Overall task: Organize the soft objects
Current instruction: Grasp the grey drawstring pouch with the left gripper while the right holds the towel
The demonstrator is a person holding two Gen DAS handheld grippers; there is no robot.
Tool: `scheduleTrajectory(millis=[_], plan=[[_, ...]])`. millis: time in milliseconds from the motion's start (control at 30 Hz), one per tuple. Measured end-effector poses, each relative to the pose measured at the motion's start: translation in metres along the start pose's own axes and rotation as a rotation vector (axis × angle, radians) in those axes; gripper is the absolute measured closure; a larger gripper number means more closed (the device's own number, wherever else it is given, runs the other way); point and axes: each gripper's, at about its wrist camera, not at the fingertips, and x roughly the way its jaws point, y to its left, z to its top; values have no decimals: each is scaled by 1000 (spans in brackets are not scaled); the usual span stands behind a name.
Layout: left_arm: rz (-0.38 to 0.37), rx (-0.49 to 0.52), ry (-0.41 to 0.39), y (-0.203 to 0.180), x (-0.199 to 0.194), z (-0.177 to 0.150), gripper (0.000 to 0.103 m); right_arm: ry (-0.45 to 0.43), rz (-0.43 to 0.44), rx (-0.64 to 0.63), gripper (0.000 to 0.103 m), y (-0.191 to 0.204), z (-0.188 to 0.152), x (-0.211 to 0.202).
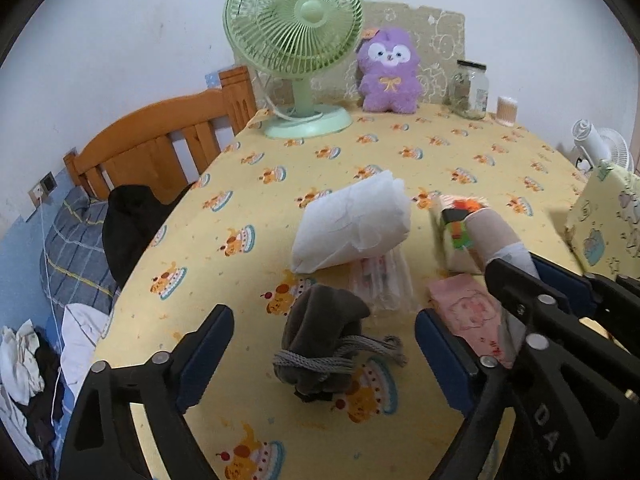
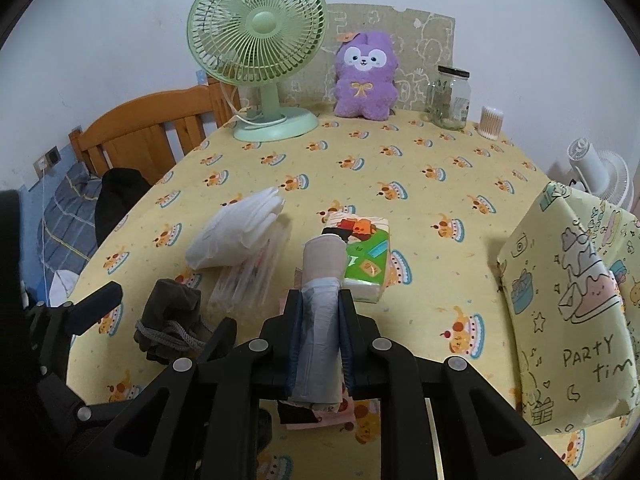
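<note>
Showing the left gripper (image 1: 324, 356) with jaws spread wide, either side of the grey drawstring pouch (image 1: 320, 340) lying on the yellow tablecloth (image 1: 460, 152), pads not touching it. The pouch looks light and limp; its bulky middle, above the cord, likely offers the surest hold. The right gripper (image 2: 320, 320) is clenched on a soft rolled bag bundle (image 2: 320, 304), which looks easily squashed. Beyond lie the white folded pack (image 1: 352, 224) and tissue packet (image 2: 364, 256).

Even soft indoor light, faint shadows, no glare; heavy fisheye bending, black corners; slight motion blur right.
</note>
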Motion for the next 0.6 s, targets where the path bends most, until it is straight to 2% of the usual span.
scheduleTrajectory(millis=[333,433,500,600], plan=[[-49,-13,42,-1,14,-7,36,36,-13,-12,83,2,-5,13],[-47,-12,38,-2,12,-8,45,41,-15,-5,83,0,-5,14],[-36,-10,34,-2,10,-8,57,41,-16,-5,83,0,-6,13],[-29,-16,40,0,8,-9,61,39,-12,-7,83,0,-7,12]])
